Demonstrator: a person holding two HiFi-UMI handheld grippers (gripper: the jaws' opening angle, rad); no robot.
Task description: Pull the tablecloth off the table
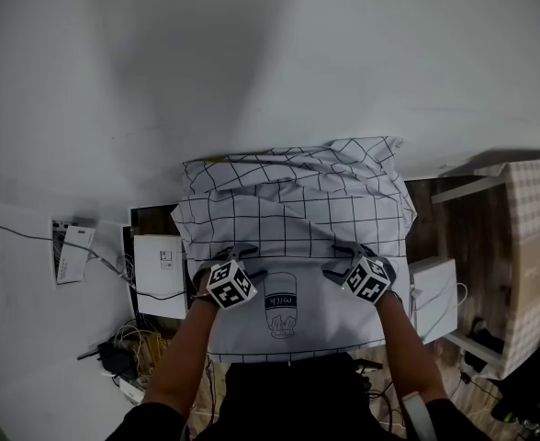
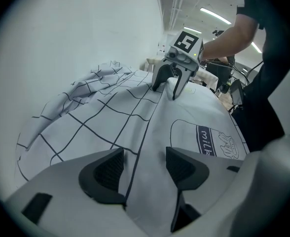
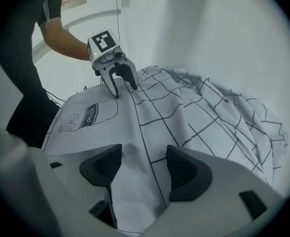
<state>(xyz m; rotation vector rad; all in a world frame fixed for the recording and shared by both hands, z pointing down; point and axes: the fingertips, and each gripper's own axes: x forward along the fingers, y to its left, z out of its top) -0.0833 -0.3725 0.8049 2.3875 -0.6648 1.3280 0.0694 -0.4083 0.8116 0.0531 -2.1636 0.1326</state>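
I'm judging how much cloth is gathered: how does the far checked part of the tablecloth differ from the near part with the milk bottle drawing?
The checked part carries a black grid; the near part is plain white around its milk bottle drawing. The checked part is rumpled and heaped toward the wall; the near part lies smooth and flat. Both belong to one white tablecloth.

Left gripper [image 1: 238, 254]: a light grey moulded body is seen, with dark ribbed pads [image 2: 105, 169] set inside the jaws.
Right gripper [image 1: 343, 257]: the same light grey shell and dark ribbed pads are shown.
Marker cubes [image 1: 230, 284]: white faces are printed with black square patterns; a small green light [image 3: 94, 55] is lit beneath.
Clothing: a black short-sleeved top [image 3: 49, 9] is worn.
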